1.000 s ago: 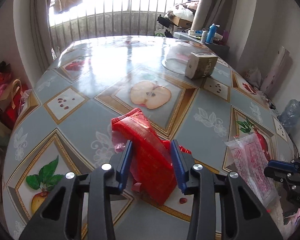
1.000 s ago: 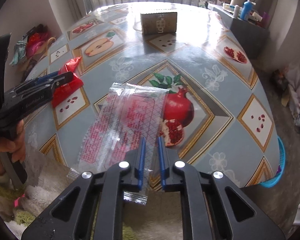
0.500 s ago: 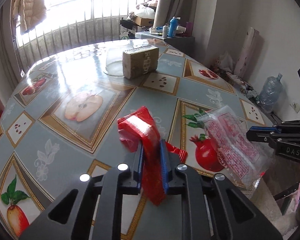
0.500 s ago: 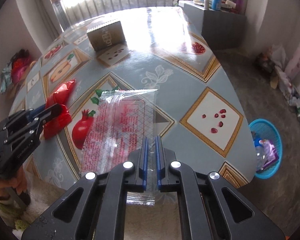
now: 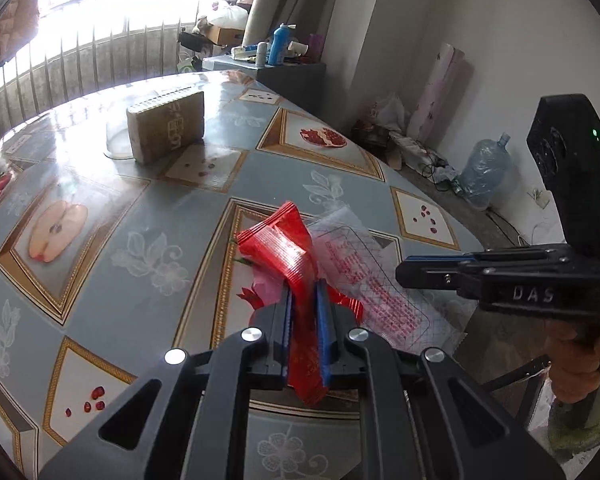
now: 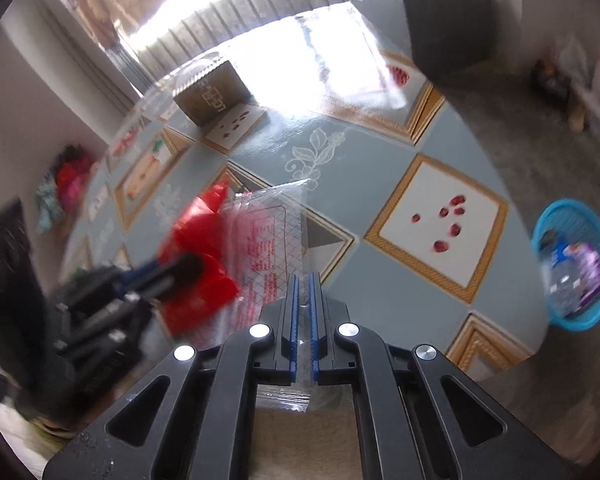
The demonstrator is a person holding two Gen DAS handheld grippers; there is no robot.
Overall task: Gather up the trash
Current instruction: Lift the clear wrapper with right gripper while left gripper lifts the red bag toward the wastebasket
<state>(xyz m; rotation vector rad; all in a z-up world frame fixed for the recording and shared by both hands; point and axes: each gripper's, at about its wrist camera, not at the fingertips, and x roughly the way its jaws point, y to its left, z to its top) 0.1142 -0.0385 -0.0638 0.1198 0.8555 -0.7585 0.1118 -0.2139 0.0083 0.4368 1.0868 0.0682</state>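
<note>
Left wrist: left hand-held gripper (image 5: 303, 292) tilted down, clamping red wrapper (image 5: 288, 256).

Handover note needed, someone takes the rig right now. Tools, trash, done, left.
Left tool: shut on the red wrapper.
Right tool: shut on the clear printed bag.
Both pieces are pinched near the table edge, side by side.
Done: both pieces gripped.
Left: carry them to the blue basket on the floor past the table edge, probably the bin, and drop them. The brown box is untouched; unclear whether it counts as trash.
</note>
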